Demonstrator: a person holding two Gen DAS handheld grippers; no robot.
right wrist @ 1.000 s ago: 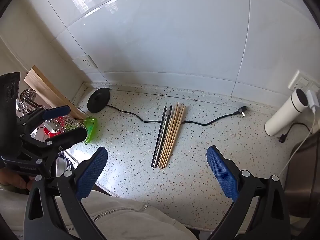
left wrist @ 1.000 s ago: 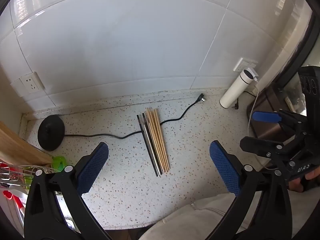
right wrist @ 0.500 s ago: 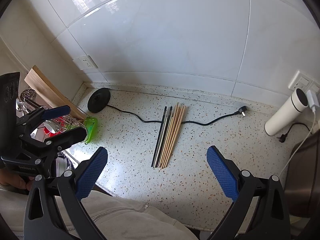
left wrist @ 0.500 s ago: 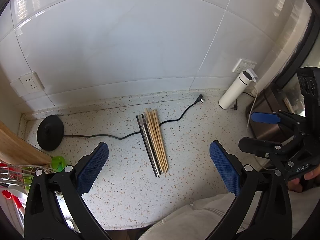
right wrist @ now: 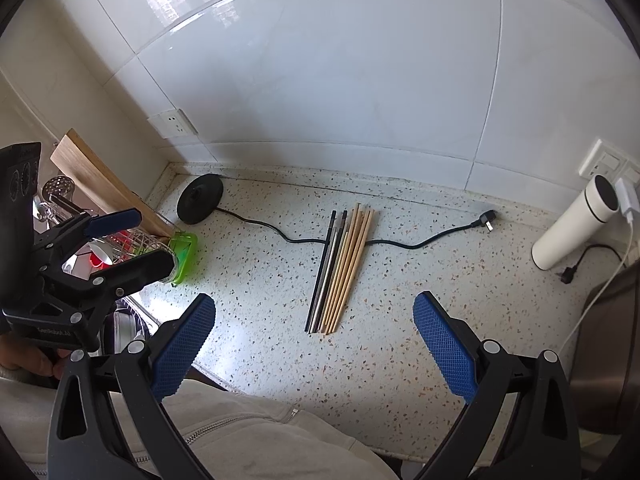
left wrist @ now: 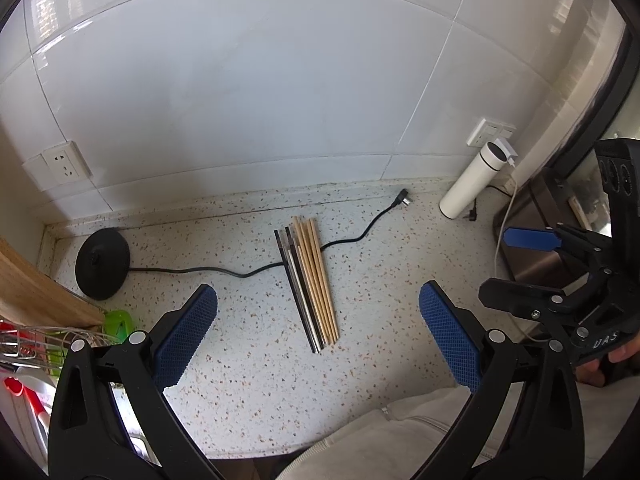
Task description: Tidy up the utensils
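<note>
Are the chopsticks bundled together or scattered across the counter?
Bundled: the chopsticks lie side by side in one neat row on the counter, crossing the black cord.

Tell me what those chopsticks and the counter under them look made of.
Tan chopsticks: likely bamboo or wood, matte, pale uniform colour. Dark chopsticks: possibly metal or coated, one showing a silvery sheen. Counter: terrazzo-like stone, white with brown and black flecks, smooth.

Both claws slightly farther from chopsticks (left wrist: 309,281).

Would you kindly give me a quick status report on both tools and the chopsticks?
Left tool open, empty. Right tool open, empty. Chopsticks bundled flat on counter, untouched. Black power cord runs under the bundle.
</note>
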